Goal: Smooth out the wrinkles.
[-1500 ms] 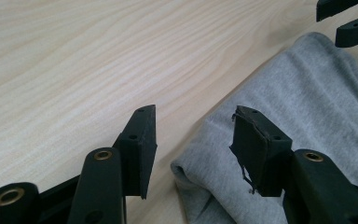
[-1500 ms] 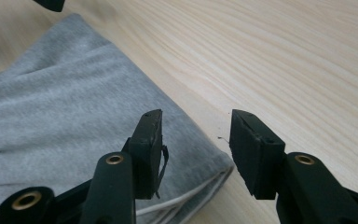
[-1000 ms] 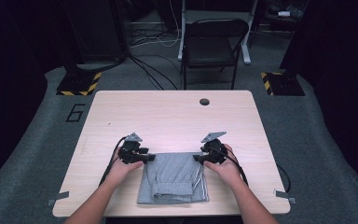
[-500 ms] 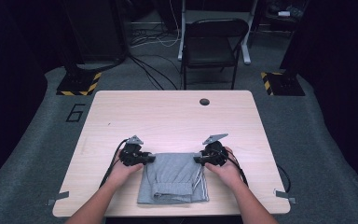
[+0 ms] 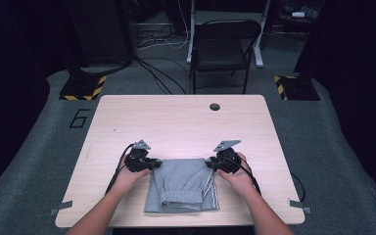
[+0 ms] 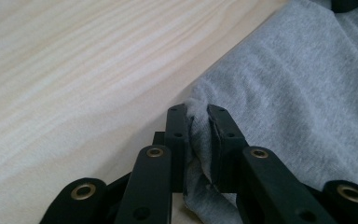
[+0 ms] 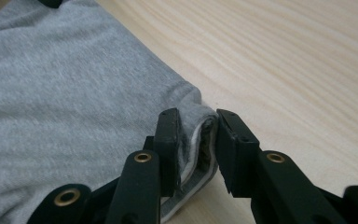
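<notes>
Left hand-held gripper (image 5: 152, 163) and right hand-held gripper (image 5: 209, 164) low, facing inward, jaws just closing.

The left gripper (image 6: 198, 122) is pinching a bunched corner of the grey garment (image 6: 303, 93) — its jaws having just been closing; the cloth is lying on the pale wooden table (image 6: 74, 65).

left tool (image 6: 197, 122) closed onto grey garment (image 5: 183, 183) far corner, right tool (image 7: 198, 127) closing around the other corner
</notes>
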`<state>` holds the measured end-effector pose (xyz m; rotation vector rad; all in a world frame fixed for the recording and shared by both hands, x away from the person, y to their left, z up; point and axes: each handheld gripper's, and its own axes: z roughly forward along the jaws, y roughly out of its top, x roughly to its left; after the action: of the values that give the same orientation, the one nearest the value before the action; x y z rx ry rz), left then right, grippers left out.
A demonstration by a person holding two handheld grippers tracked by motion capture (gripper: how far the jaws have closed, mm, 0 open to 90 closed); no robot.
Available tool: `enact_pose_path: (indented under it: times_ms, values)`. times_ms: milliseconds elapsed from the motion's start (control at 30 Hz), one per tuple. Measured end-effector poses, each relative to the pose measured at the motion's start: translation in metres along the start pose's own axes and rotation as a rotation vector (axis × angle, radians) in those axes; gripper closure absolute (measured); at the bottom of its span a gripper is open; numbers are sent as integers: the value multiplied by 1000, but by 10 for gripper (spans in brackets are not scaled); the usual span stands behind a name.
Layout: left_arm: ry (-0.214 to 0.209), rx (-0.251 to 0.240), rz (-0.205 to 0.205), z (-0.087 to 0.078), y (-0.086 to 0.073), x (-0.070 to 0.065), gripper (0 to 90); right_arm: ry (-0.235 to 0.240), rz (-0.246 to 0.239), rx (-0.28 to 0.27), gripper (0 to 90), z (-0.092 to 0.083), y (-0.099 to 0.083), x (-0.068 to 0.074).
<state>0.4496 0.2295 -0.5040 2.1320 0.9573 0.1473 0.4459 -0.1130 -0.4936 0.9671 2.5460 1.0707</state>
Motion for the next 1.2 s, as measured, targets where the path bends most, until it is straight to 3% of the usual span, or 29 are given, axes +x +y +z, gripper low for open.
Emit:
enact_pose_path:
  times_ms: [67,167,233,267,333,400,433,533,567,867,1200]
  values:
    - [12,-1,17,-1,5,0,792,-18,-26,-8,701,-2,4,-1]
    - [15,-3,8,-1,11,2,792,-33,-38,-25,704,-5,12,0]
    - [19,-7,12,-2,14,5,791,-31,-20,-27,705,-6,15,-2]
    - [17,-9,-6,-2,15,4,791,-32,-23,-24,707,-6,17,-3]
    - [23,-14,9,-4,19,6,792,-30,-35,-14,710,-6,21,-5]
    - [22,-12,-1,-7,24,8,792,-26,-35,-22,715,-8,26,-8]
    - [28,-14,19,-9,28,10,792,-30,-36,-22,717,-8,28,-9]
    - [25,-30,0,-13,35,11,792,-39,-36,-31,724,-11,36,-11]
    - [31,-25,17,-14,37,13,792,-33,-35,-17,725,-12,38,-12]
    - [35,-45,15,-20,52,17,796,-42,-42,5,743,-18,57,-19]
    - [67,-39,9,-15,69,24,798,-56,-49,5,767,-18,70,-30]
